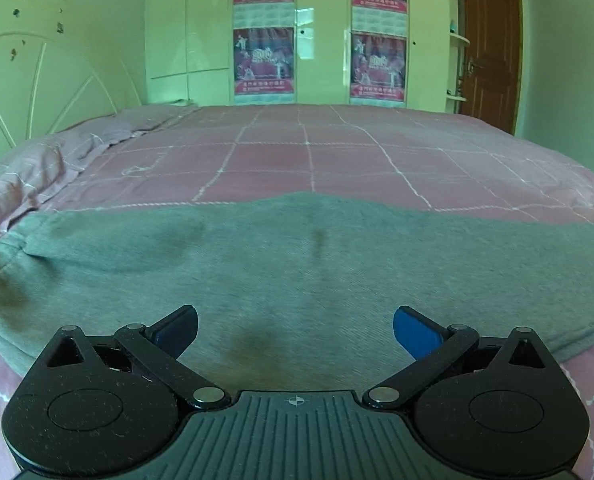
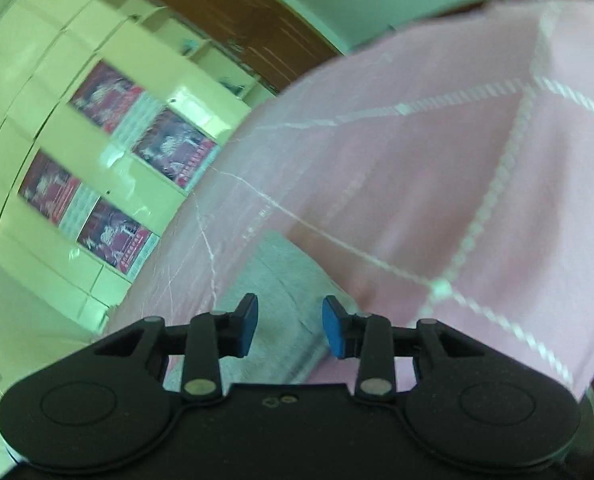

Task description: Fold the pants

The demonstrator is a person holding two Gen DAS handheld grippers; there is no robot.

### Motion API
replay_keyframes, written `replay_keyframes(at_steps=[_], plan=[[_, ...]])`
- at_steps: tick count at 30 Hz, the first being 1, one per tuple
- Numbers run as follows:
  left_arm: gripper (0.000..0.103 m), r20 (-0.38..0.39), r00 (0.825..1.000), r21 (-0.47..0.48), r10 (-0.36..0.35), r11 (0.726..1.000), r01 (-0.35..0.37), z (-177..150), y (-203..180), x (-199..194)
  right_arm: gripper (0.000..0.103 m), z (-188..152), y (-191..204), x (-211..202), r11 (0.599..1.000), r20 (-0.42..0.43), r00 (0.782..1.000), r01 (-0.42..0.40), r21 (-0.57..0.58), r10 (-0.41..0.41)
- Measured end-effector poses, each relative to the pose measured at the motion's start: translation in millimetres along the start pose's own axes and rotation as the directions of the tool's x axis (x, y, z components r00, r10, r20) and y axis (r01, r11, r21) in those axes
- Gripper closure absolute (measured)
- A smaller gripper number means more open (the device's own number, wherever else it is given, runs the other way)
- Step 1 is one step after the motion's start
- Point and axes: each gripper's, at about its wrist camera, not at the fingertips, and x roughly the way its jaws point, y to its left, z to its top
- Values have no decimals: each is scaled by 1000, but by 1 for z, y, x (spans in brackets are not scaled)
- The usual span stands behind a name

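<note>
Left claw point(image 1: 295, 330), right claw point(image 2: 290, 327) agape

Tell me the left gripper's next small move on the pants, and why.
Probably lower the left gripper and close on the near edge of the grey pants. Its fingers are wide open just above the cloth, which lies flat on the pink bedspread, ungrasped.

The pants point(image 1: 297, 264) lie flat across the near part of the bed point(image 1: 337, 152), just ahead of the left claw point(image 1: 295, 330). A pillow point(image 1: 37, 168) sits at the bed's left end. Behind the bed stands a wardrobe point(image 1: 321, 32), with a door point(image 1: 491, 44) to its right.
</note>
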Motion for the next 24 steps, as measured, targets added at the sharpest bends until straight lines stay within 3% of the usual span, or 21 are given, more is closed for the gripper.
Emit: replay_keyframes(at_steps=[6,8,10,12,14,17,19,24], plan=[[0,13,997,-12,-70,997,70,7,-33,-3,76,-11,-20,33,990,-50,998,-30,135,37],[0,6,995,-30,-102,994,102,8,-56,-1,75,-13,-15,36,994,-41,998,-44,100,49],[0,-20,991,-40,-132,991,131,7,-85,8,82,-16,-8,34,998,-39,998,-40,45,42],[0,-128,985,-58,-120,992,113,1,-124,26,83,-17,-6,29,999,-34,999,-30,15,30],[0,-87,992,1,-95,995,95,-4,-168,21,83,-17,-6,24,999,-27,999,-38,7,38],[0,-76,987,-8,-142,990,142,-3,-210,14,81,-15,-5,16,998,-19,999,-47,-32,47],[0,-101,980,34,-171,984,175,-3,-232,15,73,-17,-3,14,996,-30,998,-58,-60,57],[0,-101,986,69,-136,987,143,-8,-240,15,73,-16,-11,13,997,-29,997,-71,-43,69]])
